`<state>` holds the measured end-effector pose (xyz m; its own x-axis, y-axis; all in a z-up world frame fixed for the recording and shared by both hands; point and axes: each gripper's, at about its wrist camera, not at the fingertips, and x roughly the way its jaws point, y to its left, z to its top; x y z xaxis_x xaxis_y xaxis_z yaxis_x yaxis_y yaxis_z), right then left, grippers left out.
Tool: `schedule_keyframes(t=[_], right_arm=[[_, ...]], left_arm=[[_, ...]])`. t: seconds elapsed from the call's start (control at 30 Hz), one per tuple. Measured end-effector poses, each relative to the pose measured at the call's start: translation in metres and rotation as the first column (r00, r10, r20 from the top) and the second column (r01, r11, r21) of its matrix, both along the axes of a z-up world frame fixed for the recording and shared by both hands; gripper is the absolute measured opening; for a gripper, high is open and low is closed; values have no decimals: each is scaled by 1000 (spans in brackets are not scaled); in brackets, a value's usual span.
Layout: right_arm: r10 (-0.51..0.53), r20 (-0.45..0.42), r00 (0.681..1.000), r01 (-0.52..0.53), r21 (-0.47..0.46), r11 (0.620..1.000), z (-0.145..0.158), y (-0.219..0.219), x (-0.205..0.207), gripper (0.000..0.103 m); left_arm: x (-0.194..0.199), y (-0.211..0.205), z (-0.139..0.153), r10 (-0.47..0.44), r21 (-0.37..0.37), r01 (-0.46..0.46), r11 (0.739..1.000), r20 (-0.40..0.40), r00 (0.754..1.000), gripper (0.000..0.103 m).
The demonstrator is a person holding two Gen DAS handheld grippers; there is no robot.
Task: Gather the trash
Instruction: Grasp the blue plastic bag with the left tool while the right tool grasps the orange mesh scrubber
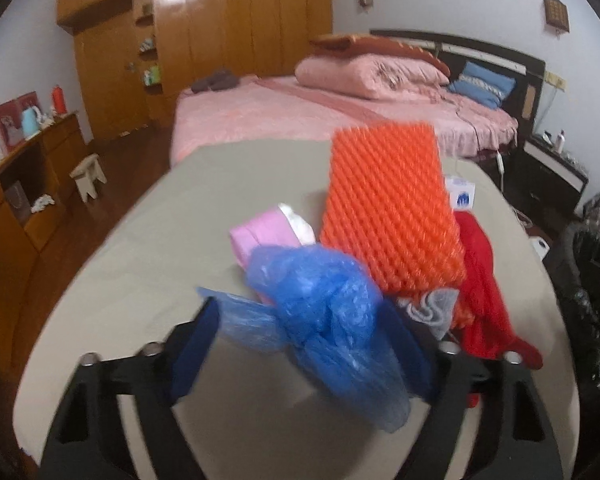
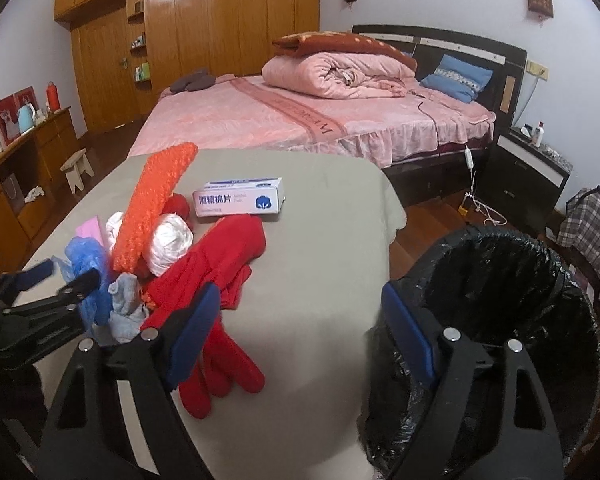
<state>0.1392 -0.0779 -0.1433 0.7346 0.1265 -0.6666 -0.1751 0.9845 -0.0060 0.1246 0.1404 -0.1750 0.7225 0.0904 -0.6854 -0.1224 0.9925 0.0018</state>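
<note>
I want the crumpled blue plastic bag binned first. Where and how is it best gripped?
Grip the blue plastic bag at its bunched, knotted middle, where the film is thickest; the thin trailing ends would likely slip. Come from the near table edge, as the left hand-held gripper already does, open jaws either side, clear of the orange foam netting behind.

We hold our left gripper (image 1: 304, 344) angled downward at the bottom centre of its view, jaws apart. Our right gripper (image 2: 300, 320) tilts down likewise, low in its frame, blue pads (image 2: 410, 332) spread wide with nothing pressed between them.
</note>
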Motion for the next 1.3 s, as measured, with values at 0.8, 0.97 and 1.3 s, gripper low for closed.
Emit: schedule_keyframes(t=[0.8, 0.97, 1.3], right_arm=[[143, 27, 989, -144, 50, 988, 10, 67, 24, 71], [187, 8, 982, -188, 60, 980, 8, 93, 34, 67], [246, -91, 965, -242, 61, 968, -13, 125, 53, 19]], left_arm=[[-25, 34, 56, -11, -52, 19, 998, 155, 988, 34], [-23, 54, 60, 29, -32, -24, 999, 165, 986, 34], [-23, 78, 59, 67, -41, -61, 997, 154, 986, 33]])
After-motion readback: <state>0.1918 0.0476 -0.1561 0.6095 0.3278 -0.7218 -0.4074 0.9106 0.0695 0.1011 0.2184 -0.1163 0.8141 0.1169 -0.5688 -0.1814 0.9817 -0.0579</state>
